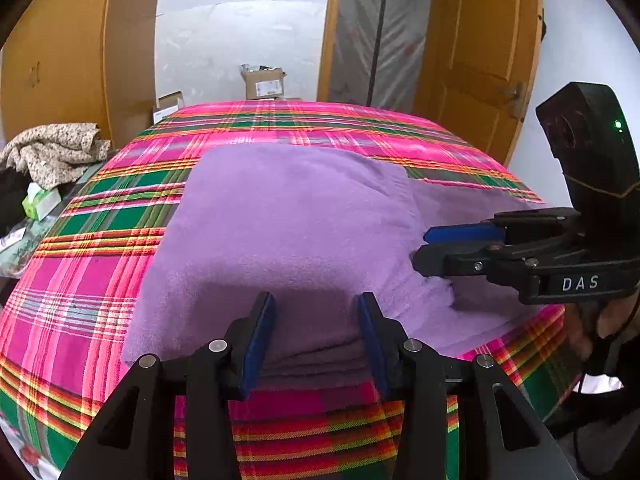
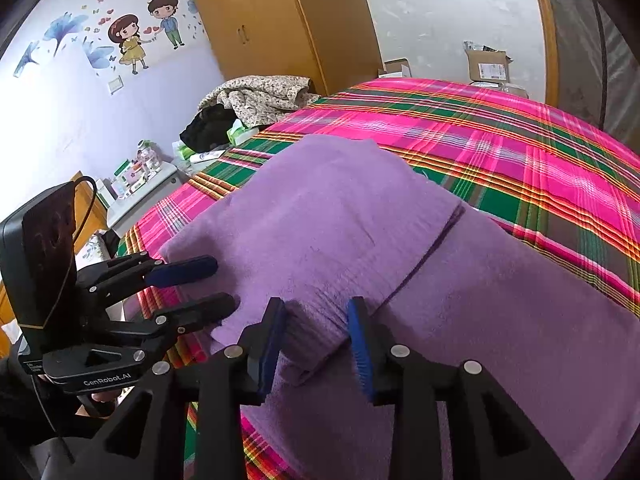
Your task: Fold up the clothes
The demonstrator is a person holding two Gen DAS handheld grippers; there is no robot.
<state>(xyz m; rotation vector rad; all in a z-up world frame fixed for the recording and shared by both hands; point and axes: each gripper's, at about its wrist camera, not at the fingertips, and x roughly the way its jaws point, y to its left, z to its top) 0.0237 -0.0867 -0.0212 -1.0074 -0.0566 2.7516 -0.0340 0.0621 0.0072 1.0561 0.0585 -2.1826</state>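
A purple fleece cloth [image 1: 280, 220] [image 2: 340, 216] lies folded in several layers on a bed with a pink and green plaid sheet [image 1: 100, 280] [image 2: 520, 140]. My left gripper [image 1: 316, 320] [image 2: 226, 284] is at the stack's near edge. Its jaws stand apart with the layered edge between them, and the cloth is not bunched. My right gripper [image 2: 318, 316] [image 1: 420, 246] is at the right part of the cloth, where the thick folded part meets a thinner layer. A wrinkled ridge of cloth sits between its blue pads, which do not squeeze it.
A heap of patterned and dark clothes [image 1: 52, 148] [image 2: 260, 96] lies at the bed's far left, beside a cluttered nightstand [image 2: 136, 184]. Cardboard boxes [image 1: 264, 84] stand on the floor beyond the bed. A wooden wardrobe [image 1: 60, 60] and a door [image 1: 480, 60] line the walls.
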